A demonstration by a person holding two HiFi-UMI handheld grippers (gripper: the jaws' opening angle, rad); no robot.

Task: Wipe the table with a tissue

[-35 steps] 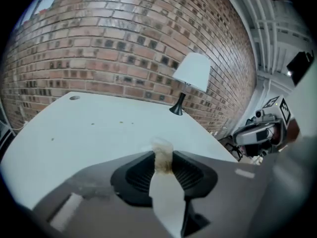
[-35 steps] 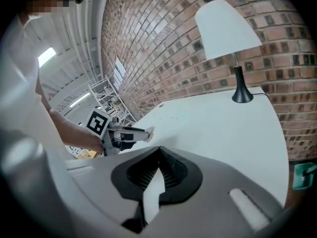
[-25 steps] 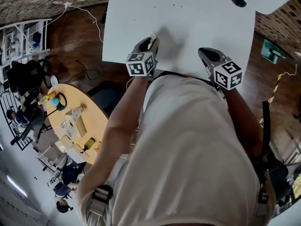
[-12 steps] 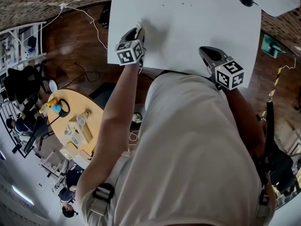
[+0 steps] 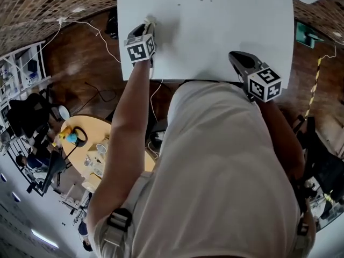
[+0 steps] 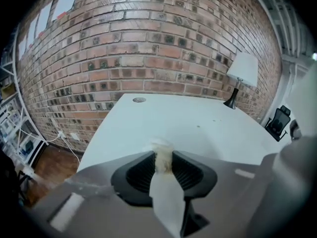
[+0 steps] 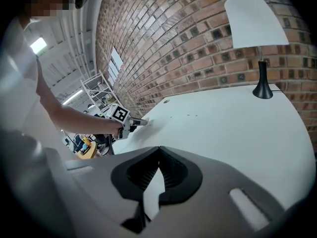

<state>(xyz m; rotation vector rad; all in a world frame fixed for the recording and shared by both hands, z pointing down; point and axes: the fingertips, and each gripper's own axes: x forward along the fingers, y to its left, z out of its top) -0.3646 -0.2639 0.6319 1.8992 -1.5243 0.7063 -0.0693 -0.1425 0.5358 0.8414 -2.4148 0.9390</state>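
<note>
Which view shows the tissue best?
The left gripper view: the tissue sits large and centred, pinched in the left tool. The head view shows only a white bit of it at the tool's tip; the right gripper view, a distant speck.

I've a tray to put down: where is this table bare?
The white table is bare across its middle, between the left tool with its tissue at the left edge, the right tool at the near edge and the lamp in the far right corner. Those spots are taken.
</note>
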